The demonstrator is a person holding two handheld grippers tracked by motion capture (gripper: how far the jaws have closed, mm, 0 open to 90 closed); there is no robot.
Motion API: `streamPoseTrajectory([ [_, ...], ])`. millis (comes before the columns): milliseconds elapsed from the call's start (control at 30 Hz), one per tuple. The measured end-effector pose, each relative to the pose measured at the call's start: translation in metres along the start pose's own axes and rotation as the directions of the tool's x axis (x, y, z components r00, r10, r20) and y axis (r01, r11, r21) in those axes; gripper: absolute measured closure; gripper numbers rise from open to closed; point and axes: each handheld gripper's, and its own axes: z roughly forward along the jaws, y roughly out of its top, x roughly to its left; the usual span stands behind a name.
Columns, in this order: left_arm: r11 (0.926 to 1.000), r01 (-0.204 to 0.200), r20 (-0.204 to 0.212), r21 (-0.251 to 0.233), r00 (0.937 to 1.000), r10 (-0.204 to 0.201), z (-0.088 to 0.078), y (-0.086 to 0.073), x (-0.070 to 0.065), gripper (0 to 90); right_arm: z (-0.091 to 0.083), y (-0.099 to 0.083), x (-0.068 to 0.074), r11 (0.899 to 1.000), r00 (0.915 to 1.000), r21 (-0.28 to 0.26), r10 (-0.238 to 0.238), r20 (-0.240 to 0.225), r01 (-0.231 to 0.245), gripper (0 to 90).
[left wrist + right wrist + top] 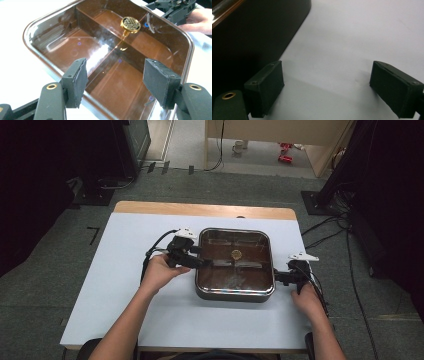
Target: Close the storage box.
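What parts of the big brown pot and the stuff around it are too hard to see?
- Pot: in the right gripper view its dark wall is shadowed, so no detail shows.
- Glass lid: glare in the left gripper view hides what lies under it.
- Gold knob: too small in the high view for its pattern.
- Red things on the far floor: too small to identify.

A pan (235, 292) sits at the middle of the table (115, 285), with a lid (220, 242) on it and a knob (236, 254) at the lid's centre. Inside, a divider (105, 46) splits the pan into compartments. The left gripper (202, 262) reaches over the pan's left edge, jaws apart above the lid. The right gripper (280, 277) lies on the table just beside the pan's right wall, jaws apart. Behind the table, cables (330, 227) run across the floor (220, 187).
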Motion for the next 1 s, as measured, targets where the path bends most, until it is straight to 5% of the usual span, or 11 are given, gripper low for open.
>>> streamPoseTrajectory([
  [500,0.9985,0.047,-0.067,-0.027,0.9966,-0.049,-0.021,-0.032,0.009,34.7,0.0,0.0,0.0,1.0,1.0,-0.001,-0.001,0.001,0.001,11.4],
  [767,0.9951,0.089,-0.125,-0.043,0.9876,-0.094,-0.028,-0.058,0.012,34.5,0.0,0.0,0.0,1.0,1.0,-0.001,-0.002,0.002,0.002,11.4],
  [1000,0.9968,0.077,-0.171,-0.019,0.9821,-0.079,-0.028,-0.084,0.008,30.2,0.0,0.0,0.0,1.0,1.0,-0.001,-0.001,0.001,0.001,11.4],
])
